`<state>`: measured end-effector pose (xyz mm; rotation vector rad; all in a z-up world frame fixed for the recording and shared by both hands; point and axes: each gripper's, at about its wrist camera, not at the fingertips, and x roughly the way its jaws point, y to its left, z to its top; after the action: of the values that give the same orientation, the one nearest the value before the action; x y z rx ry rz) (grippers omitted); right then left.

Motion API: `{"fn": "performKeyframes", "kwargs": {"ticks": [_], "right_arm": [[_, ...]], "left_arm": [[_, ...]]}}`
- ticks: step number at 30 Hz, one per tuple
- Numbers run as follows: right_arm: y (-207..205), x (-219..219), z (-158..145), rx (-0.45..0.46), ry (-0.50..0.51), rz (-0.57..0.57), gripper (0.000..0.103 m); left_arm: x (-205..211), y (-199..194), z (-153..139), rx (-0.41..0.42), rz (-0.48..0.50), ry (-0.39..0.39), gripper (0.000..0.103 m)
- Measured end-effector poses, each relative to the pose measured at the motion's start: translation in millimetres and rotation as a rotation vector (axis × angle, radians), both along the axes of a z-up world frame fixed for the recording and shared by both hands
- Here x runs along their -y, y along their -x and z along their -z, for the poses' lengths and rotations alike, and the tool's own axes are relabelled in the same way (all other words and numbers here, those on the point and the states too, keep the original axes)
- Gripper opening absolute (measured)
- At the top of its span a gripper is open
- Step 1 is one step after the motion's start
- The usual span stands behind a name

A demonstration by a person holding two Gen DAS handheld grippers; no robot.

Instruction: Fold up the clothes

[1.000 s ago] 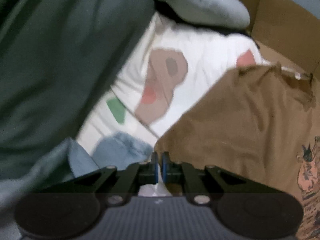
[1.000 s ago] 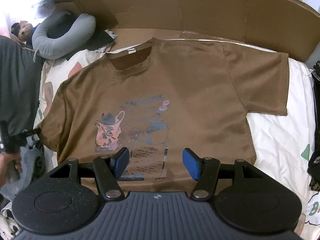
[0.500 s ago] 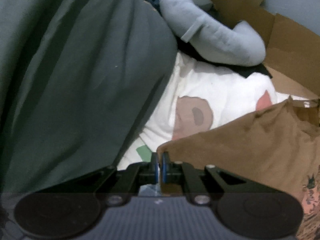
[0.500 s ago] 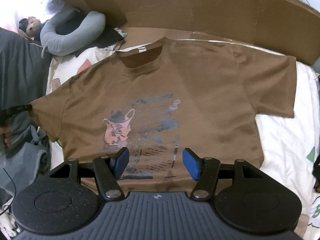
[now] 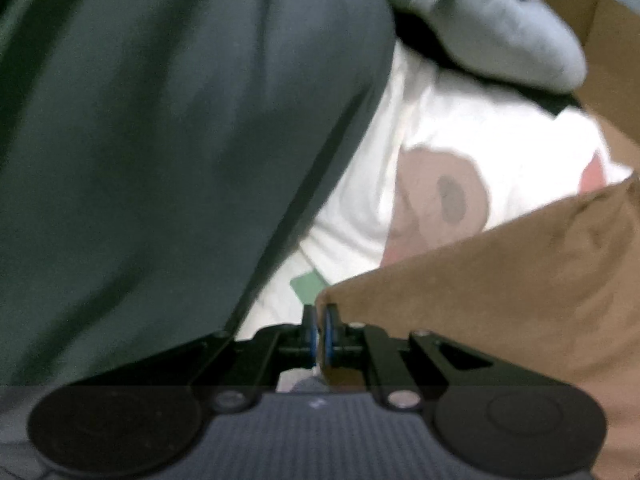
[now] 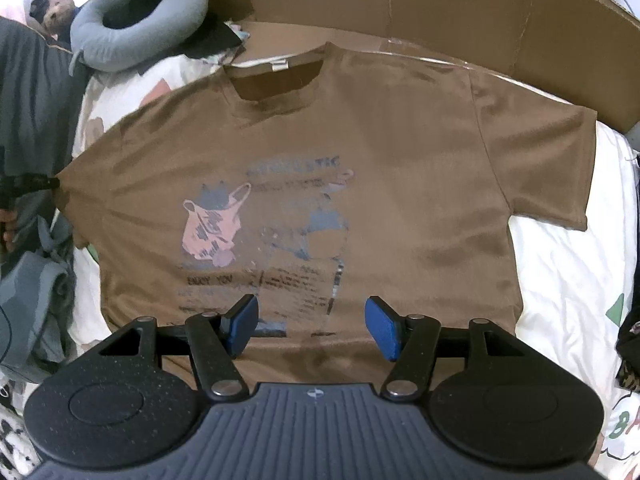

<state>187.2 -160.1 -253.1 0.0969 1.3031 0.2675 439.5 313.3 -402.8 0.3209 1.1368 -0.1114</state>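
A brown T-shirt [image 6: 320, 152] with a pink and blue print lies face up on the white patterned bedsheet [image 6: 568, 280], collar towards the cardboard. My right gripper [image 6: 312, 326] hovers open above the shirt's lower hem, nothing between its blue pads. In the left wrist view my left gripper [image 5: 319, 334] is shut on the tip of the shirt's left sleeve [image 5: 500, 288], which is pulled out taut. The same left gripper [image 6: 24, 186] shows at the far left of the right wrist view, holding that sleeve corner.
A dark green garment [image 5: 160, 140] fills the left. A grey neck pillow [image 6: 132, 36] lies at the back left, flattened cardboard [image 6: 400, 4] stands behind the shirt. Grey clothes [image 6: 32, 288] are heaped at the left edge, dark items [image 6: 630, 320] at the right.
The left gripper has drawn the sleeve corner outward and up to the left, stretching it taut. The right gripper stays open and has edged closer over the shirt.
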Motion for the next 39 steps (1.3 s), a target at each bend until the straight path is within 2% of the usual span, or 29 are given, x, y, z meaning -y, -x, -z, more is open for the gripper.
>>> {"fn": "performKeyframes", "kwargs": {"ticks": [2,3,6,12,14,17,19,24,29,39], "right_arm": [[0,-2,2,-0.006,0.008,-0.006,0.066],[1,-3,3,-0.009,0.011,-0.008,0.066],[-2,-10,1,0.013,-0.012,-0.022,0.066],[-14,-26,12,0.06,-0.059,-0.065,0.066],[-15,-27,18,0.073,-0.07,-0.07,0.066],[-18,-24,25,0.074,-0.07,-0.056,0.066],[-20,-23,29,0.074,-0.07,-0.047,0.066],[-24,-18,40,0.076,-0.07,-0.023,0.066],[-28,-14,51,0.077,-0.069,0.001,0.066],[-34,-7,65,0.06,-0.063,0.033,0.066]], "left_arm": [[5,-1,7,-0.023,0.003,-0.005,0.012],[10,0,3,-0.014,0.011,0.006,0.018],[24,1,-9,0.013,0.034,0.037,0.025],[54,3,-34,0.068,0.08,0.099,0.025],[71,6,-40,0.075,0.125,0.142,0.025],[99,10,-42,0.06,0.188,0.191,0.019],[115,11,-40,0.04,0.213,0.225,0.011],[150,19,-19,0.019,0.24,0.249,0.008],[170,7,2,0.044,0.205,0.222,0.007],[170,-17,15,0.041,0.085,0.246,0.003]]}}
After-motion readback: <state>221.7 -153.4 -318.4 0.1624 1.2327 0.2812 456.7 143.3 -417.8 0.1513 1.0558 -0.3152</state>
